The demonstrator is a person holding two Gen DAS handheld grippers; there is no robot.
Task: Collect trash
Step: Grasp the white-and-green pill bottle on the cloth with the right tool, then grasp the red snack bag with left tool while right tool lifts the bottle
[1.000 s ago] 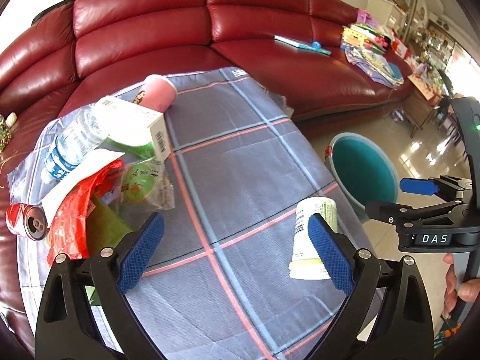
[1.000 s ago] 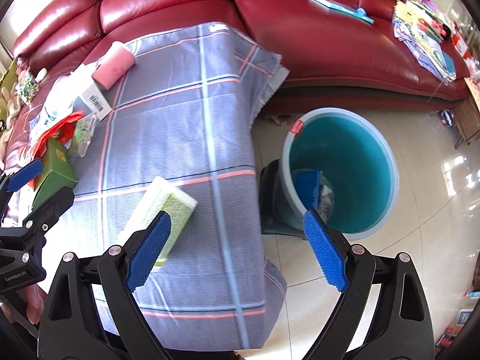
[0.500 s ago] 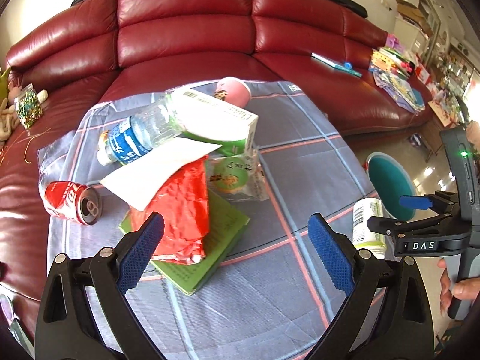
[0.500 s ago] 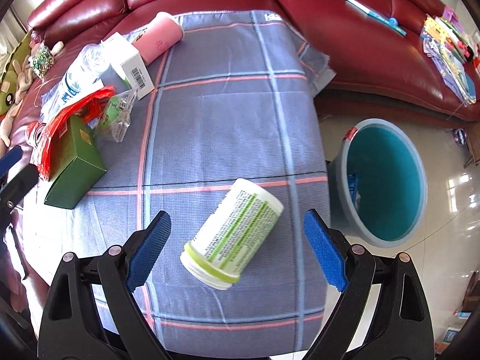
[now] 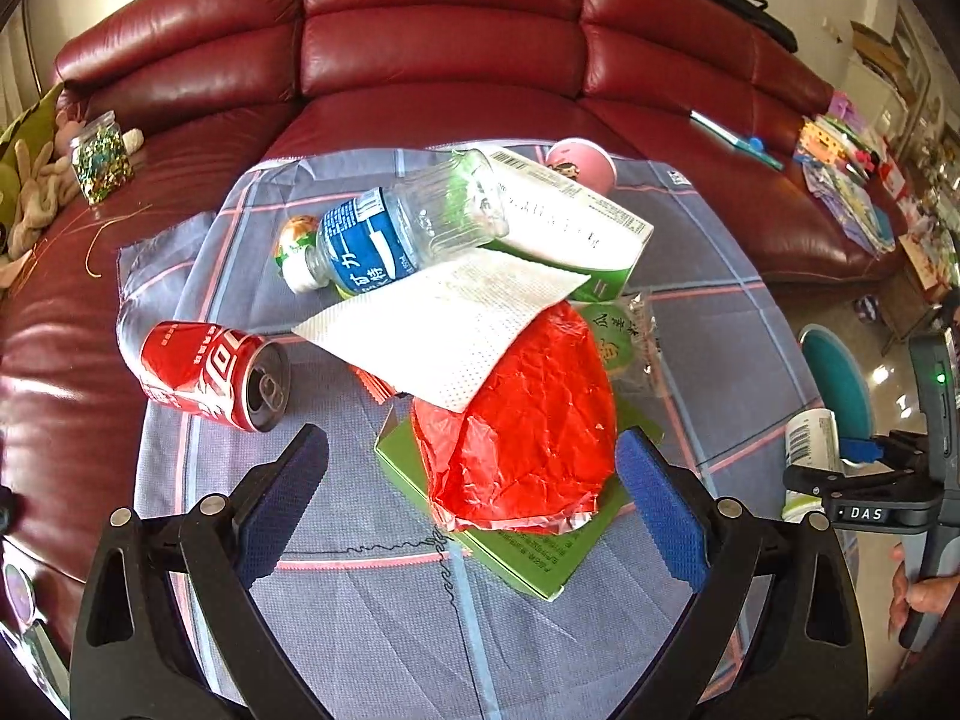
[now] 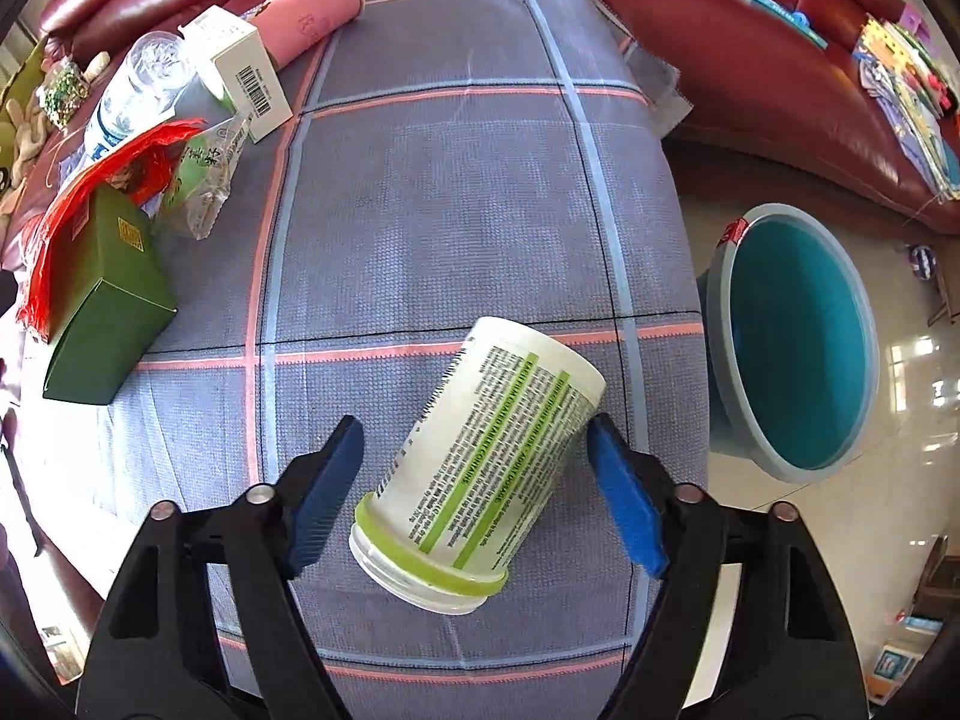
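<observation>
**A:** Where are your hands right now?

**B:** Your left gripper hangs low over the plaid tablecloth, jaws spread wide and holding nothing. Between and just beyond the blue pads lies the red plastic bag, crumpled on top of a flat green box. Your right gripper is also spread, its pads standing on either side of the white jar with the green label. The right pad sits just beside the jar's wall; whether it touches, I cannot tell. The left pad is clearly apart from it.

**A:** And the trash, going left to right?

**B:** In your left wrist view, the red soda can lies on its side at the left, its opened top facing you. Next comes the clear water bottle with the blue label, lying across the heap, and a white paper napkin draped over the red bag. A white and green carton rests behind them, with a pink cup on its side at the far edge. A small clear packet sits just right of the bag.

**A:** The bin?

**B:** The teal bucket stands on the floor just past the table's right edge. What shows of its inside is bare teal wall; the bottom is hidden.
</observation>
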